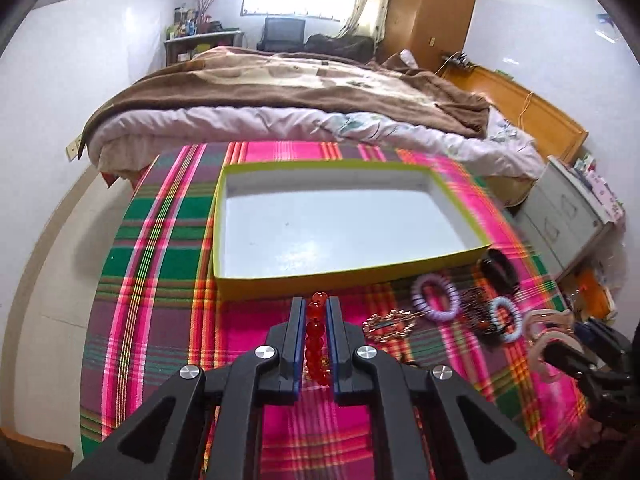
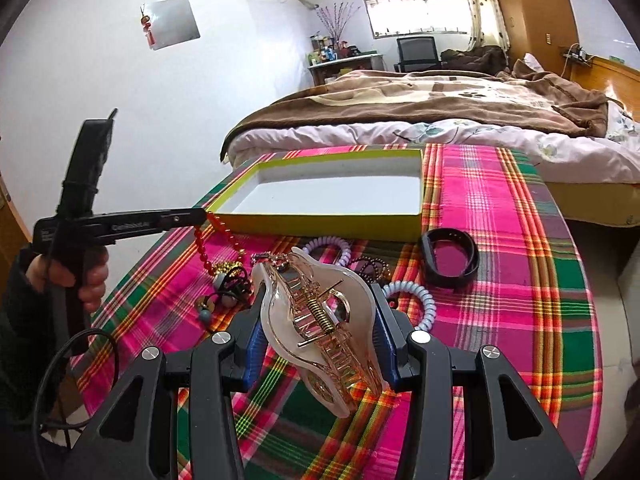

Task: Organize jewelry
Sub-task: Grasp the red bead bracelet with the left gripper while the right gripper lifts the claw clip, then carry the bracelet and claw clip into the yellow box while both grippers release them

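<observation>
A red bead string hangs clamped between the left jaws, just before the box, a shallow, white-lined tray with yellow-green walls. A clear pink hair claw sits gripped in the right jaws. Lilac coil ties, a black band and a gold brooch lie on the plaid bench.

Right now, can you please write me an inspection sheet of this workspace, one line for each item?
Surface: plaid tablecloth covers the table.
Job's things: box empty inside; red bead bracelet; clear hair claw.
Clutter: purple coil tie, blue coil tie, gold clip and black band lie beside the box.
Grippers: left gripper shut on red bead bracelet; right gripper shut on clear hair claw.
Cables: black cable near the left hand.
Surroundings: bed, wardrobe.
</observation>
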{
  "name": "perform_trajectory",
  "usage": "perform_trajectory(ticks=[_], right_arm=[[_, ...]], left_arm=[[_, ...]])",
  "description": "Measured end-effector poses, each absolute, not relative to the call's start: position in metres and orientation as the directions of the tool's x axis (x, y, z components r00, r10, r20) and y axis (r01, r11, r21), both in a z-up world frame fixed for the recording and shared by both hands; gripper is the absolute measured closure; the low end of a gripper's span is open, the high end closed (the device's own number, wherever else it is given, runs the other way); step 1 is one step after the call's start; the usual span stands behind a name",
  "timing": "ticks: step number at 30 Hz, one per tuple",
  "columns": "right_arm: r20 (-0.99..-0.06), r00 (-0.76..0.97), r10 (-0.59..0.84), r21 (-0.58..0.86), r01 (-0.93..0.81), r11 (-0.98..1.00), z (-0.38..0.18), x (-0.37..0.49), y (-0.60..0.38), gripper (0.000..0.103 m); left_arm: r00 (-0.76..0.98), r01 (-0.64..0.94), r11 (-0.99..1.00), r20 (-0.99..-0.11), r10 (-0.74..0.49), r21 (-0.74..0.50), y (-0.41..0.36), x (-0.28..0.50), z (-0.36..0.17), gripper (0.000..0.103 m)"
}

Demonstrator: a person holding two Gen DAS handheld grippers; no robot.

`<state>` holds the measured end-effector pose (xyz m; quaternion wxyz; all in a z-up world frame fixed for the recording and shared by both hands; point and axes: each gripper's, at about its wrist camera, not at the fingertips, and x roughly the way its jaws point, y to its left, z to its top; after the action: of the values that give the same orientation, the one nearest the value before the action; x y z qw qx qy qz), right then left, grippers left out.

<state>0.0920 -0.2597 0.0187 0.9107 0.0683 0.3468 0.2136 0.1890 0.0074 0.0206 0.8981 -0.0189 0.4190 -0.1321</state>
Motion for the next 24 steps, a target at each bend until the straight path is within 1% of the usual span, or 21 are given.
perform_trajectory(ticks=[8,11,15,24], right_arm=[[-0.578,0.702,0.416,0.268,-0.317,0.91,0.031,0.09,-0.263,0.057],[-0.577,0.707,0.409,0.268,-0.309,0.913,0.035,0.094,-0.264,0.057],[-0.571,0.718,0.397,0.267,-0.295,0.917,0.043,0.102,-0.264,0.057],[-0.574,0.735,0.36,0.225,-0.281,0.933,0.066,0.142,-0.257,0.057]], left_arm=[[0.631,0.24,0.956,-0.721,-0.286,-0.168,0.006,0.178,0.04,0.093],[0.632,0.249,0.948,-0.708,-0.316,-0.2,0.008,0.177,0.048,0.093],[0.662,0.262,0.947,-0.68,-0.315,-0.183,0.005,0.178,0.066,0.093],[0.69,0.275,0.947,-0.652,-0.315,-0.168,0.006,0.196,0.094,0.093]])
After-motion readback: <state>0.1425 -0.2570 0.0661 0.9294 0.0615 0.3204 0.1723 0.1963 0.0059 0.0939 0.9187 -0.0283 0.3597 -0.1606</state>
